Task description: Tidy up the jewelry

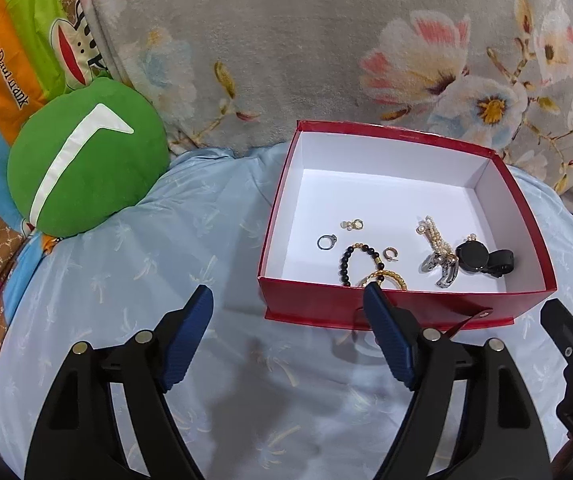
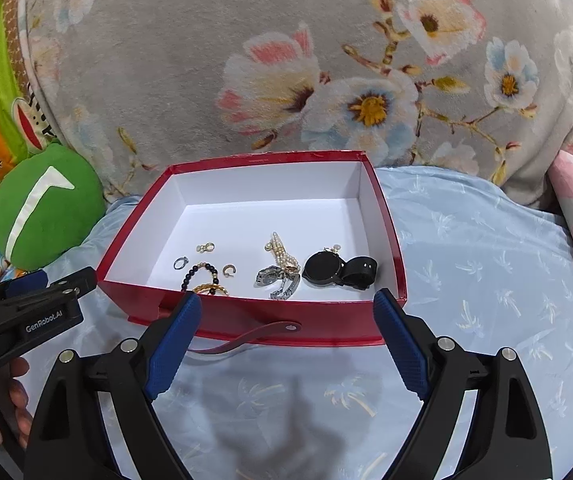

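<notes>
Left gripper (image 1: pixel 288 294) jaws spread wide, nothing held, over the light blue bedsheet (image 1: pixel 206 248); its right finger tip overlaps the near wall of the red box (image 1: pixel 306 300) at 1 o'clock. Right gripper (image 2: pixel 286 304) also wide apart and empty, straddling the box front wall, red strap (image 2: pixel 246 338) between its fingers. All jewelry lies inside the box near the front: silver ring (image 2: pixel 180 263), small gold earrings (image 2: pixel 205 247), black bead bracelet (image 2: pixel 202 272), gold hoop (image 2: pixel 229 270), pearl strand (image 2: pixel 282 254), silver watch (image 2: pixel 276 278), black smartwatch (image 2: pixel 338 272) at right. Green plush cushion (image 1: pixel 86 160) at 10 o'clock. Floral grey blanket (image 1: pixel 306 40) at 12 o'clock, farthest
</notes>
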